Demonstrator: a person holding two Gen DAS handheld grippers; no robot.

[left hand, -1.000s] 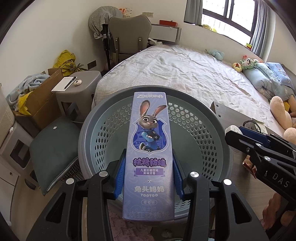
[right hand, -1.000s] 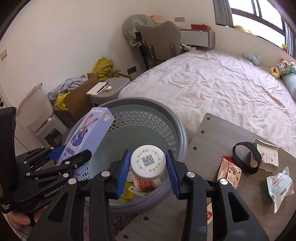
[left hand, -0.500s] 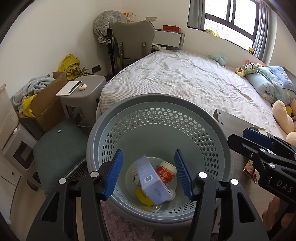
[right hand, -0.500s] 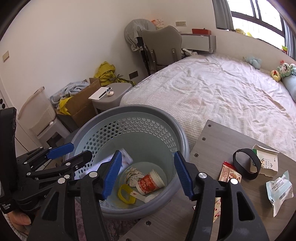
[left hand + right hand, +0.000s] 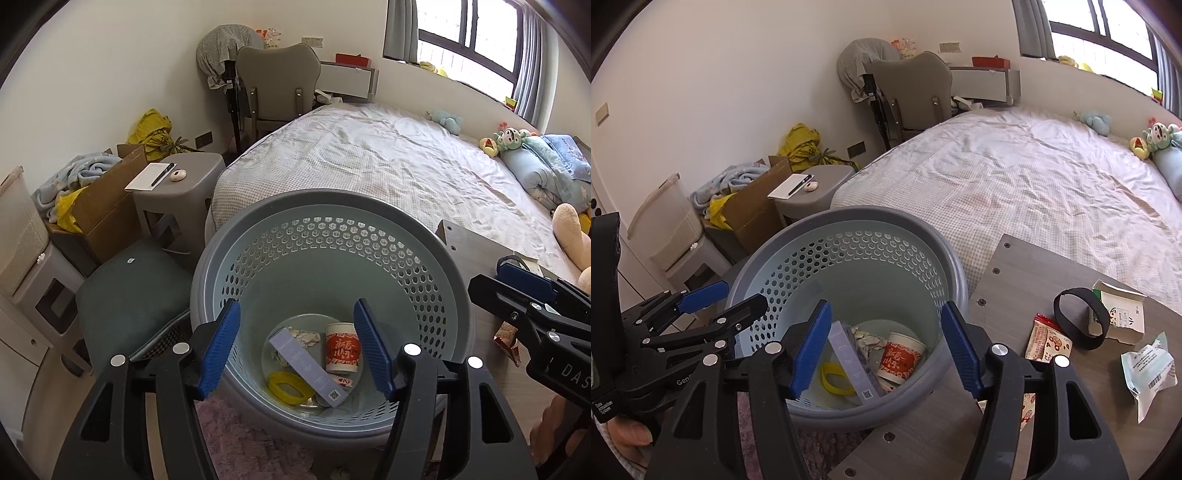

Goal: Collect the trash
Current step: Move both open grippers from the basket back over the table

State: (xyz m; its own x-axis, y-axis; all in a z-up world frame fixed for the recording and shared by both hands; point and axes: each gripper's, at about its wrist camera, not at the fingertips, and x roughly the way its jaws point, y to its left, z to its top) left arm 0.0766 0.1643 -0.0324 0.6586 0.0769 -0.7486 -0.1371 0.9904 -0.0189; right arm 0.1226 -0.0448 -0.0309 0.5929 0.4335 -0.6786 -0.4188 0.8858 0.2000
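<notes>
- The step in hand was the drop into the basket [image 5: 458, 302] — both my tools hung over its rim, and I judged this drop as done, because the trash lay at the bottom and not between any jaws.
- The table [image 5: 1015, 273] stood just beside the basket on my right, and more trash waited on it: a white carton [image 5: 1123, 314], a blue-white packet [image 5: 1148, 373], a red snack wrapper [image 5: 1047, 338], and a black band [image 5: 1080, 321] beside the carton.
- My left gripper [image 5: 297, 349] was released, its jaws were opening, and nothing was between them; the purple box [image 5: 308, 363] lay far below it, leaning over a yellow ring [image 5: 290, 384].
- My right gripper [image 5: 886, 345] was also released and opening, also empty; the red-and-white cup [image 5: 903, 356] lay on its side under it.
- The next move, in my judgement, called for a swing of the right tool to the table — with the jaws kept wide for the flat wrapper, which is the nearest piece.
</notes>
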